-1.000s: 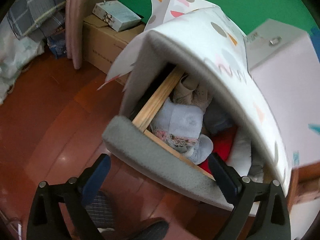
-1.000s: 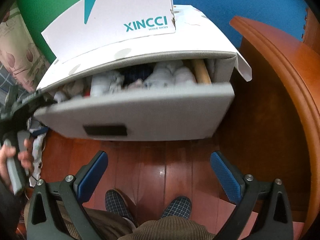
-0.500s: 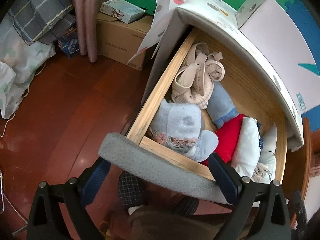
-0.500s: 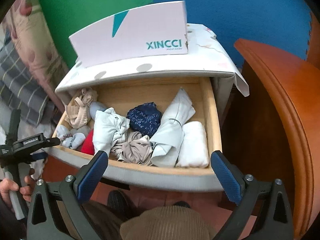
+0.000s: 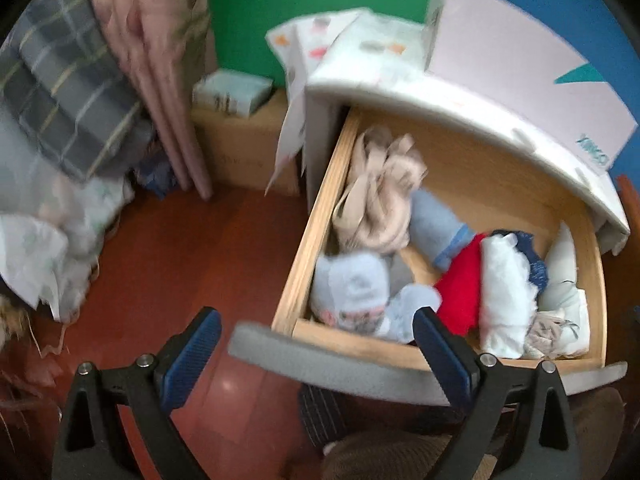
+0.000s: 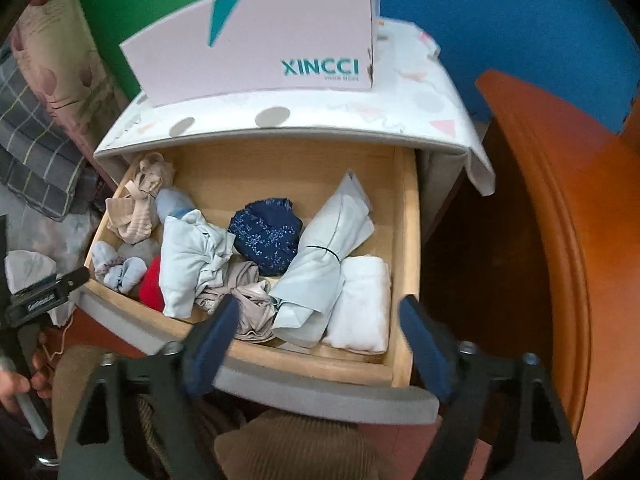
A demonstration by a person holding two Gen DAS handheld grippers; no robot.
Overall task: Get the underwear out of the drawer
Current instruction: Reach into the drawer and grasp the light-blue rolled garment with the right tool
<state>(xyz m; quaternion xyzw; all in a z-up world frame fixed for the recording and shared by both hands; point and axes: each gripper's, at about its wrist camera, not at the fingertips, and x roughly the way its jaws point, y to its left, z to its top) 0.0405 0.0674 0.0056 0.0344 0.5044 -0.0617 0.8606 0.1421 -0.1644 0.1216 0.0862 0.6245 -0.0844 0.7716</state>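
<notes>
So, drawer: your drawer [image 6: 408, 240] now stands pulled well out of the white cabinet [image 6: 320, 120]; a second ago it showed only a narrow gap. Its contents are now within reach.
Underwear: the navy speckled piece [image 6: 266, 240] lies mid-drawer, with a crumpled beige piece [image 6: 244, 300] at the near edge and a tan strappy bundle [image 6: 140, 200] in the far left corner. Which you mean to take I cannot tell.
Other contents: a pale blue rolled garment [image 6: 320, 264] and a white folded one [image 6: 360, 304] lie to the right; a red item [image 6: 152, 284] and small blue socks [image 6: 116, 268] lie at the near left.
Right gripper [image 6: 316, 336]: your jaws are closing from their widest spread, hanging over the drawer's near edge; nothing is between them yet.
Left gripper [image 5: 316, 356]: jaws spread and empty, near the drawer's left front corner; that view is blurred.
Meaning: opening looks done; the pick comes next, probably with your right hand lowering onto the nearest pieces.
Watch: the garments lie tangled, so a neighbour may lift along.
</notes>
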